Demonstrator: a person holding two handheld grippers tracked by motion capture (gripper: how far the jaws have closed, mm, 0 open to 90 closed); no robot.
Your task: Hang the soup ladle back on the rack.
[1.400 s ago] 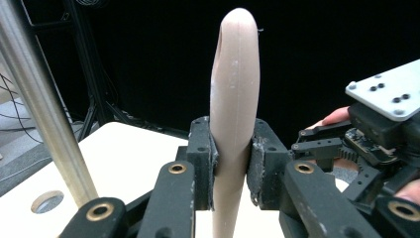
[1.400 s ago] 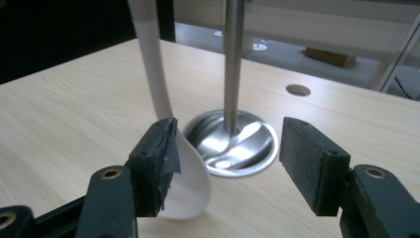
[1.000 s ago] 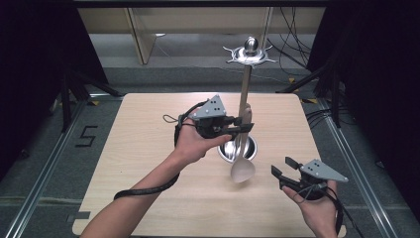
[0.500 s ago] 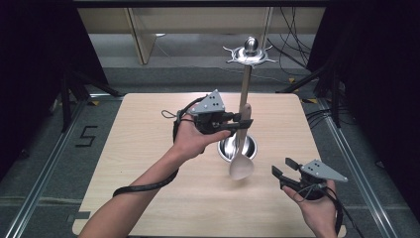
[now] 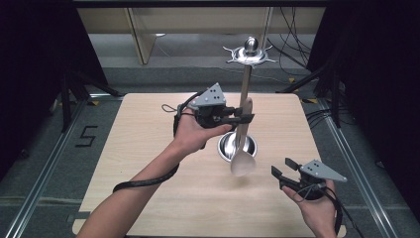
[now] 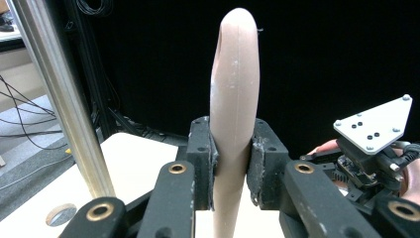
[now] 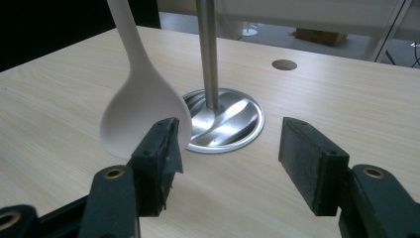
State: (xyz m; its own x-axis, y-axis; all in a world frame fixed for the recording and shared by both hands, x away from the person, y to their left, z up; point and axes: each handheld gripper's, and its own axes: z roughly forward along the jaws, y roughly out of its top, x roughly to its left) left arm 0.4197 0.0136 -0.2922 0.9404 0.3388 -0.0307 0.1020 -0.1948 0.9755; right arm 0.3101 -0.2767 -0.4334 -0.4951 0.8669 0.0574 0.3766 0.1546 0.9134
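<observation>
The right tool [image 5: 283,174] is waiting low near the person, jaws wide with nothing in them. Farther off, the left tool [image 5: 246,118] is squeezing the spoon [image 5: 242,159] by its handle, above the desk [image 5: 148,148]. Picking up looks done; hanging it on the stand [image 5: 246,84] looks left.

The left claw [image 5: 246,118] was held high, its forearm stretched forward from the near edge, jaws clamped tight. The right claw [image 5: 282,168] hovered low, jaws spread apart.
</observation>
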